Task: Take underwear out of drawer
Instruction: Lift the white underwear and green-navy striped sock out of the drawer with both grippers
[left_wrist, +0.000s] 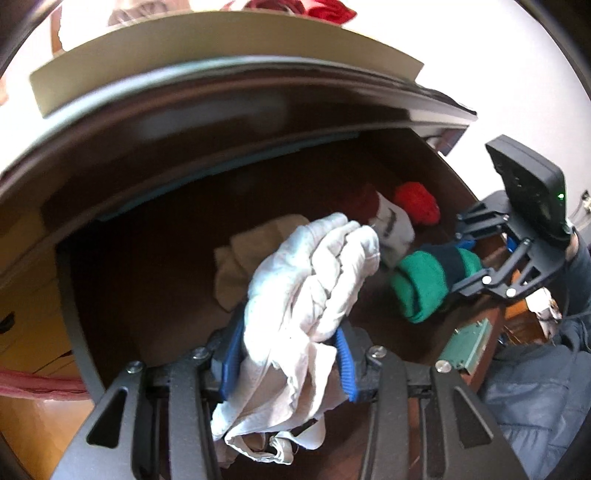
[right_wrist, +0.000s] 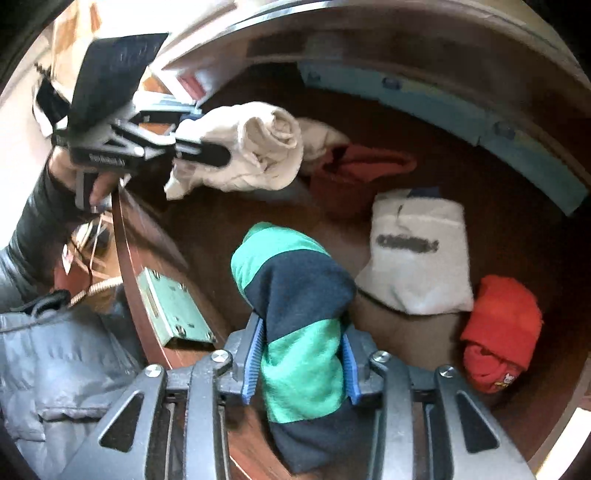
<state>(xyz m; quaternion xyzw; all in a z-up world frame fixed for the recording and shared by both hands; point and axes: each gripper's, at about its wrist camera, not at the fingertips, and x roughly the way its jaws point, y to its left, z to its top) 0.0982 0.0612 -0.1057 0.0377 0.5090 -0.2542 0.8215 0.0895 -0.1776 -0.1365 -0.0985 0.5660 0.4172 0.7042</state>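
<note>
Gripping: both tools have laundry pinched over the open drawer (right_wrist: 129, 236).
Left gripper (left_wrist: 288, 365): pressed onto a white bundle (left_wrist: 310, 280), bunched and hanging loose below the pads.
Right gripper (right_wrist: 301, 363): clamped on a green-and-navy roll (right_wrist: 295, 295); its blue pads (right_wrist: 253, 360) press both sides.
Step in hand: grasping done; lift-out not yet done, by my reading.
Next move: raise both bundles clear of the drawer's front wall, keeping the pinch firm so the loose white tail does not snag.
Still inside: a white folded piece (right_wrist: 417, 254), a red roll (right_wrist: 502, 332), a beige cloth (left_wrist: 251, 254).
Right view only: a metal lock plate (right_wrist: 173, 310) on the drawer's inner wall.
Left view only: the dresser top edge (left_wrist: 221, 62) above.
Hedge: blur makes it unclear whether the white bundle is underwear or a sock.
</note>
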